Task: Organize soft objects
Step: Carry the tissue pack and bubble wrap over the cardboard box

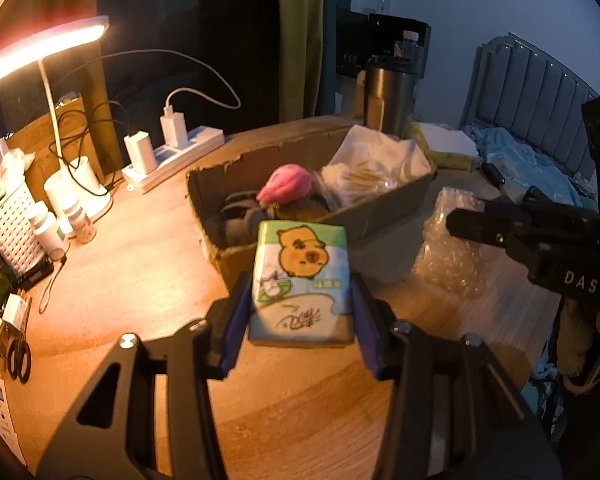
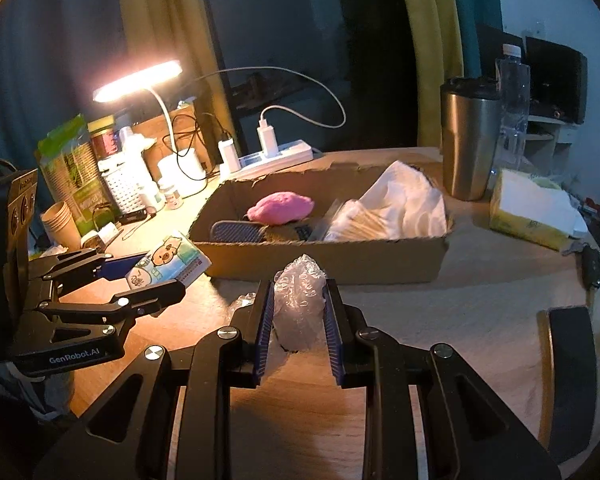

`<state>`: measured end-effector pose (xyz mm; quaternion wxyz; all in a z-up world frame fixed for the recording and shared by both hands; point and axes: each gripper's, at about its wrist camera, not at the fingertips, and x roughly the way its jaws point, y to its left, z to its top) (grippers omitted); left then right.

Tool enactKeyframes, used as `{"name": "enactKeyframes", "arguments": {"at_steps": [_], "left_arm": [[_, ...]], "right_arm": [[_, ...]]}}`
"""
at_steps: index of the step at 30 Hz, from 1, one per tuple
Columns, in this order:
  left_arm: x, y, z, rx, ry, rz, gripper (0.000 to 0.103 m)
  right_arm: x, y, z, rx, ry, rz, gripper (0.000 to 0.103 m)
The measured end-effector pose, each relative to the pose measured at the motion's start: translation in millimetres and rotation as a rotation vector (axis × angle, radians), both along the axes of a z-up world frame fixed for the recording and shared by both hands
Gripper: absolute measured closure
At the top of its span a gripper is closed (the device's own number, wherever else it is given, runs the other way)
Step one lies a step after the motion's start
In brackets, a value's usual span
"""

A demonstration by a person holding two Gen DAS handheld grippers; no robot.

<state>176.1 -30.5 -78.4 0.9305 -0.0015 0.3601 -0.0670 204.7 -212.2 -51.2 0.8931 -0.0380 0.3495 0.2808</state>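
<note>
Two grippers are both loaded at this moment: the left gripper (image 1: 300,312) has its blue pads pressed on either flank of a tissue pack (image 1: 302,284), and the right gripper (image 2: 298,320) is clamped on a crumpled wad of bubble wrap (image 2: 300,300). The tissue pack sits lifted off the wooden table (image 1: 120,248), just short of the near wall of the cardboard box (image 1: 240,248); in the right wrist view it shows again (image 2: 166,266), tilted in the other gripper beside the box's left corner. I judge it light, squashy under pressure and slick in its plastic film, so the side-to-side hold across the middle looks sensible, since a grip near one end could let it swing or slide. The bubble wrap seems nearly weightless, springy and slippery; pinching a thick gathered fold, as now, should hold better than a single layer, and a trailing part appears to rest on the table below the fingers. Inside the box lie a pink plush thing (image 2: 280,208), a white cloth (image 2: 408,200) and a clear bag of thin sticks (image 2: 360,222). Writing: the pack carries a cartoon brown animal and a scribbled signature-like mark that I cannot read; the gripper bodies read "DAS" in the left wrist view and "GenRobot.AI" in the right. A lit desk lamp (image 2: 138,80) stands beyond.
</note>
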Motion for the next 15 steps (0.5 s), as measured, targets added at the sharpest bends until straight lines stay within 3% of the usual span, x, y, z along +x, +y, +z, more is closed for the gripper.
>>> {"name": "enactKeyframes", "arguments": {"at_steps": [15], "left_arm": [[30,7,13,0.004,-0.02,0.051,0.054]], "right_arm": [[25,-9,7,0.016,-0.012,0.007,0.077]]}}
